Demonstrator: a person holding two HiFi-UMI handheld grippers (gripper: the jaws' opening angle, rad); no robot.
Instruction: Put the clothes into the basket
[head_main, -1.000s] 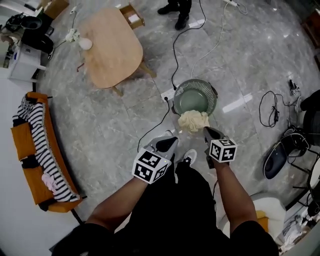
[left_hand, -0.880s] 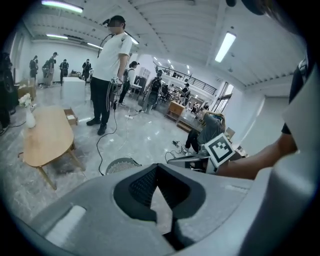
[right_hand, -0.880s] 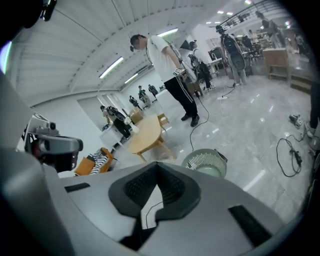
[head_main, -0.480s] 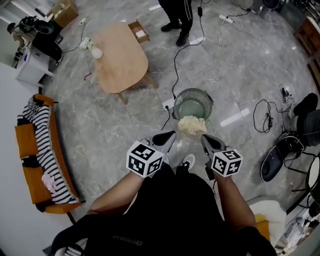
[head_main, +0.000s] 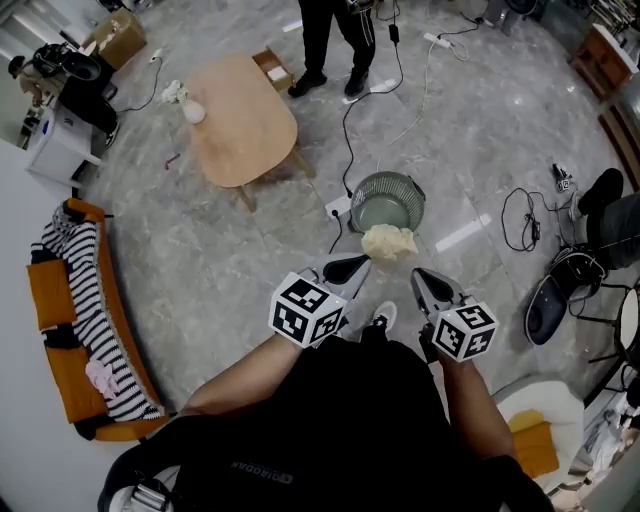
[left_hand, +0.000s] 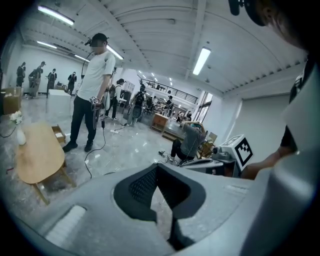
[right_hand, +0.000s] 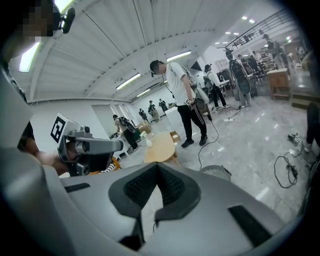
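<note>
Just beside the basket (head_main: 402, 183) lies a cream garment (head_main: 389, 242).

The floor (head_main: 200, 260) is glossy grey stone with pale veins, and the bench (head_main: 240, 120) is matt light wood. The basket (head_main: 412, 190) looks like green plastic with a ribbed wall, and the cream clothes (head_main: 388, 242) at its rim are soft, crumpled cloth. The left hand-held gripper (head_main: 352, 268) and the right hand-held gripper (head_main: 426, 280) have smooth matt grey plastic shells and black, finely textured pads (left_hand: 142, 186).

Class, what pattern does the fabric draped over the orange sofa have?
Black-and-white stripes on the draped fabric over the orange sofa, clearest in the head view.
</note>
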